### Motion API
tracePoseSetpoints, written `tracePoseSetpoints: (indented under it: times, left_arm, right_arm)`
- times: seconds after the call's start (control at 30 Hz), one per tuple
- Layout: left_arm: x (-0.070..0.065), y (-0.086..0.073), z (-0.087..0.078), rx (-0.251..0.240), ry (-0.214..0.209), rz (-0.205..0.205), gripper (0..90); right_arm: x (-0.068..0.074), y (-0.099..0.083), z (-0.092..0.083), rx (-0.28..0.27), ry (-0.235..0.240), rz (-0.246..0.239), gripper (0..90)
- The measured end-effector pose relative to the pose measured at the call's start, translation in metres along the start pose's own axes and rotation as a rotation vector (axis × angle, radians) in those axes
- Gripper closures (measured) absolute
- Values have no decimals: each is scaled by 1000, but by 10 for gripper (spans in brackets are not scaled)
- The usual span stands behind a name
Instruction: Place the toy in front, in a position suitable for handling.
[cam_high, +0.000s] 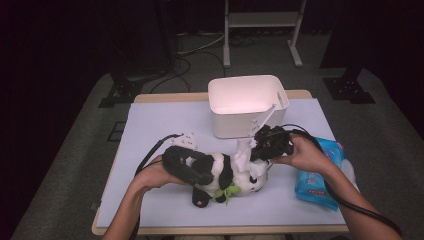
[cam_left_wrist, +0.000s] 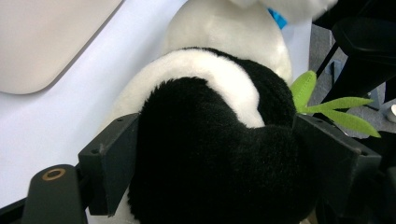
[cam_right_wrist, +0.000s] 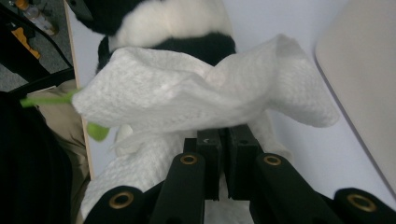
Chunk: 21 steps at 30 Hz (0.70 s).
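I have the black-and-white plush panda toy (cam_high: 227, 175) lying on its side on the pale-blue-covered counter (cam_high: 165, 120), its long axis running roughly left to right in the high view, the feet toward my left hand and the head toward my right. My left gripper (cam_high: 192, 172) comes in from the left and is clamped across the toy's black furry middle; in the left gripper view the fur (cam_left_wrist: 219, 154) bulges between the two jaws, which stand wide but press on it from both sides. My right gripper (cam_high: 260, 147) is clenched on a crumpled white paper wipe (cam_right_wrist: 187, 93), the jaws pinched tight together with the sheet spilling out above and below them. The wipe hangs just above and beside the panda's head end, so the toy lies directly beyond and below my right gripper, and that is the hand nearer the head; I judge the coming move is a short drop of the wipe onto the white fur there, while my left hand keeps the body pinned

By count: one panda, with one sprig of green felt leaves (cam_high: 227, 192) at its front; one wipe in my grip; one white rectangular plastic bin (cam_high: 247, 105) standing behind the toy, well clear of it; one blue soft pack of wipes (cam_high: 317, 175) on the counter at my right forearm; two grippers
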<state>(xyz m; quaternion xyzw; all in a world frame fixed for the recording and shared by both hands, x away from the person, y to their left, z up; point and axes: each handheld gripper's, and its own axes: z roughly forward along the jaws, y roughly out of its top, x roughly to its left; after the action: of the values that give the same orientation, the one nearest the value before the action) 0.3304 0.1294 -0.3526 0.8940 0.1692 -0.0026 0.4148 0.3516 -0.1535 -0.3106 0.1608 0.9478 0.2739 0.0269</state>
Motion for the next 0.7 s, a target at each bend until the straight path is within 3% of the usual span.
tracePoseSetpoints:
  times: [0.23,0.7]
  left_arm:
    - [-1,0,0,-8,5,1,172]
    - [-3,-3,0,-24,6,13,171]
  right_arm:
    - [-6,-18,-4,-19,6,37,851]
    - [13,31,21,-5,48,-64,850]
